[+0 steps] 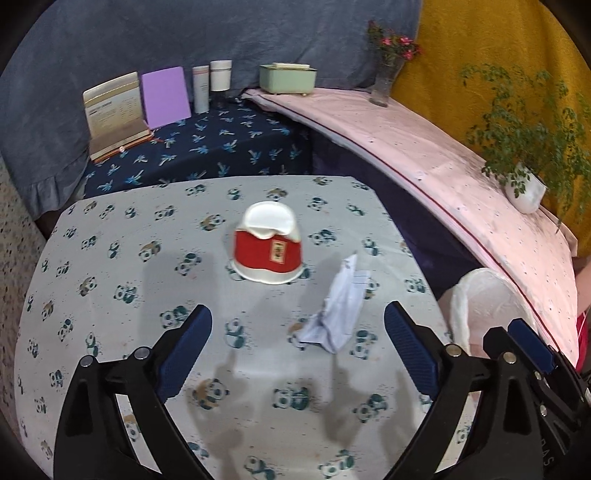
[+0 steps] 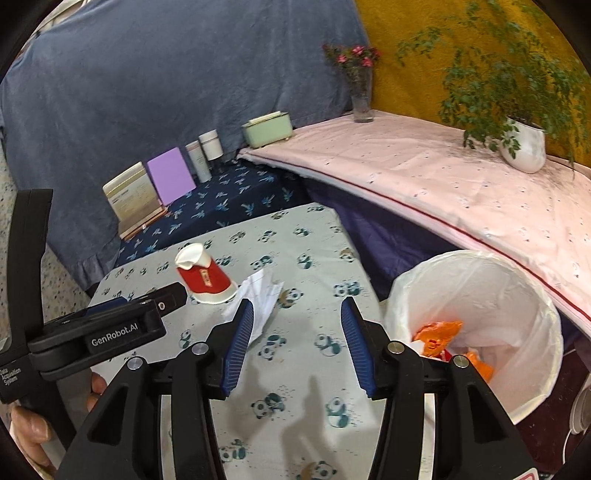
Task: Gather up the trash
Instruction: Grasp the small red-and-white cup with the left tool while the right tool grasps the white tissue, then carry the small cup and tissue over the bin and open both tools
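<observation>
1. Small table (image 1: 110,258) under a pale cloth printed with pandas; speckled floor (image 1: 14,206) shows at its left edge.
2. On the cloth: a crushed red-and-white paper cup (image 1: 269,245) lying upside down, and just beside it a crumpled sheet of white paper (image 1: 338,314) (the two look apart, though only barely).
3. Left gripper (image 1: 297,332) hangs over the near half of the table, jaws spread wide, nothing between them. Right gripper (image 2: 297,325) has its jaws about half apart, also empty; the paper lies just past its left finger.
4. White-lined bin (image 2: 535,295) stands off the table's right edge, orange and white scraps inside.
5. Behind the table: a lower surface in dark blue patterned cloth (image 1: 229,147) carrying a propped booklet (image 1: 114,110), a purple card (image 1: 166,96) and two white tubes (image 1: 210,85).
6. A pink-covered shelf (image 1: 424,147) runs along the right, with a pale green box (image 1: 288,77), a glass vase of red flowers (image 1: 388,70) and a potted green plant (image 1: 524,184).
7. Backdrop: grey-blue sheet (image 1: 147,37), mustard fabric (image 1: 480,33) to the right.
</observation>
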Tool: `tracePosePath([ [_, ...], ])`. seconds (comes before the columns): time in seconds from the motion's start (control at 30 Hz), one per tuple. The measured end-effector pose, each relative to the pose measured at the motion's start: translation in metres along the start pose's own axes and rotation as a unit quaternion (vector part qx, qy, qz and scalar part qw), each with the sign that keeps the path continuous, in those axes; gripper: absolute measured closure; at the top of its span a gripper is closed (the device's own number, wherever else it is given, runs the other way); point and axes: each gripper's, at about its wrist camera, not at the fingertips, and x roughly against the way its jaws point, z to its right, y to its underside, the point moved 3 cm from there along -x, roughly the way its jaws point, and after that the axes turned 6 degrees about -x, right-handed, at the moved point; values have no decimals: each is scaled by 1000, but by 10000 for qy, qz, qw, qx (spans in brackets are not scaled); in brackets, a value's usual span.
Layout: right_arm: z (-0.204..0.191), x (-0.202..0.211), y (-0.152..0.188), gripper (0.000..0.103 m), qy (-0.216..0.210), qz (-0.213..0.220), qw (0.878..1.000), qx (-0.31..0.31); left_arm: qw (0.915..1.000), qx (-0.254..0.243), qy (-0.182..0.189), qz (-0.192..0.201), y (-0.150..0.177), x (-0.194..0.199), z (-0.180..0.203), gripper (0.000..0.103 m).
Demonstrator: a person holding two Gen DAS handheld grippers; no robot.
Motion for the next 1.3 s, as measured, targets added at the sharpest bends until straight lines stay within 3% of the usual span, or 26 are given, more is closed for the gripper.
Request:
tracePosePath([
  [0.27, -28, -40, 10, 54, -168, -413, 9990, 82, 9996, -130, -214, -85, 2, -15, -31, 9],
  [0.47, -43, -74, 14, 54, -218, -678, 9974, 138, 9997, -93, -151, -182, -8, -33, -45, 8],
  [1.07, -58, -159, 14, 54, -205, -1071, 9939, 170, 9985, -96, 9, -539, -46, -120, -39, 9],
  [1.17, -58, -169, 15, 54, -200, -1150, 9930, 169, 9985, -134, 25, -535, -48, -125, -38, 17],
  [1.23, -57, -173, 18, 58, -193, -1176, 9928, 159, 9979, -156, 83, -625, -48, -130, -38, 34],
  [1.3, -56, -175, 20, 68, -191, -1179, 9927, 174, 9976, -150, 119, -672, -47, -132, -38, 34],
])
